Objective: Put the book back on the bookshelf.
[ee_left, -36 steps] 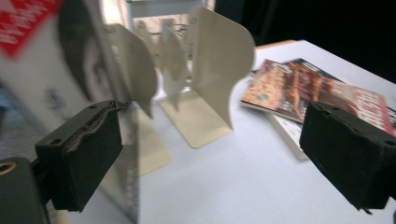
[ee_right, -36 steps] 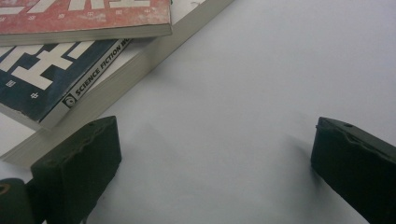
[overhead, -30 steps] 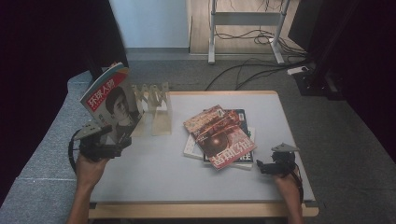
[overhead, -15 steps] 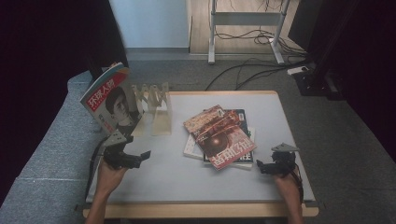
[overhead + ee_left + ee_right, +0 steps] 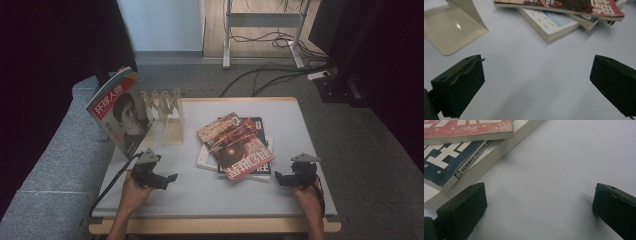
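The red magazine covered most of the books under it in the high view, and the top edge of the left gripper view cut it off.

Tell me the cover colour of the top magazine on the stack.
Mostly red, with white lettering: the top magazine shows best in the high view.

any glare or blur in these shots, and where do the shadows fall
Left gripper view: a bright glare spot on the cream bookend base, the book stack slightly soft, a faint shadow on the table. Right gripper view: soft shadows beside each jaw. High view: sharp table, dark room edges.
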### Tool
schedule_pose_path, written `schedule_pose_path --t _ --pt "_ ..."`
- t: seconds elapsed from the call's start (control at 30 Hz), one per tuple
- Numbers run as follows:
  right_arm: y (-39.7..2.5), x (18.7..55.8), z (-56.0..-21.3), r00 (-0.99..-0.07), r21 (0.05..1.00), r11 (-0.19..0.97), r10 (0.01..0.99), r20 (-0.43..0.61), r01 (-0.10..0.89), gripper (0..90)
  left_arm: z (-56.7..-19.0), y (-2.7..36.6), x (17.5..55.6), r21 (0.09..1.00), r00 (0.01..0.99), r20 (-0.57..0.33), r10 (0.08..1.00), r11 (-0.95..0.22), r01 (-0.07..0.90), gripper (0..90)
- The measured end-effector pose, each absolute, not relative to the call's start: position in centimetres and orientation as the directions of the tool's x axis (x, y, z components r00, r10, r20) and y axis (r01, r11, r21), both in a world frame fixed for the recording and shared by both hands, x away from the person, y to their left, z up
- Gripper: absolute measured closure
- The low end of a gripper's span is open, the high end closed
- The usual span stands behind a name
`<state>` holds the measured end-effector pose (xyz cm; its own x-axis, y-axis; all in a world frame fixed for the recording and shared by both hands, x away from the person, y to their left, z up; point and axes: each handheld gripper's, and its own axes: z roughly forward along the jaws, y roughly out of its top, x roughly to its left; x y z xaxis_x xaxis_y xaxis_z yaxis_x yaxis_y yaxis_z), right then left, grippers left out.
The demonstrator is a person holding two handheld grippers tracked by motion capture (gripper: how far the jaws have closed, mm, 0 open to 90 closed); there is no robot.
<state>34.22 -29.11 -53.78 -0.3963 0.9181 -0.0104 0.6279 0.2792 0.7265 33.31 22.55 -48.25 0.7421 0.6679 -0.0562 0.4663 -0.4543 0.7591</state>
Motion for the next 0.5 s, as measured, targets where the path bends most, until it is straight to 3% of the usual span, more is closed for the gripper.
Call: schedule_pose_path --t 0.23,0.37,0.5 --pt "-29.2 34.3 -53.8 -0.396 0.725 0.276 0.918 -0.005 0.631 0.0 -50.2 21.9 33.6 0.743 0.745 -0.097 0.661 -0.450 0.496 0.0" --pt "-29.2 34.3 -53.8 -0.395 0.724 0.275 0.919 -0.004 0.632 0.0 -51.2 21.6 33.5 0.705 0.739 -0.032 0.673 -0.509 0.494 0.0" --pt "-29.2 34.3 -53.8 -0.395 0.723 0.274 0.919 -0.002 0.634 0.0 -52.2 21.0 33.5 0.688 0.745 -0.032 0.666 -0.526 0.500 0.0"
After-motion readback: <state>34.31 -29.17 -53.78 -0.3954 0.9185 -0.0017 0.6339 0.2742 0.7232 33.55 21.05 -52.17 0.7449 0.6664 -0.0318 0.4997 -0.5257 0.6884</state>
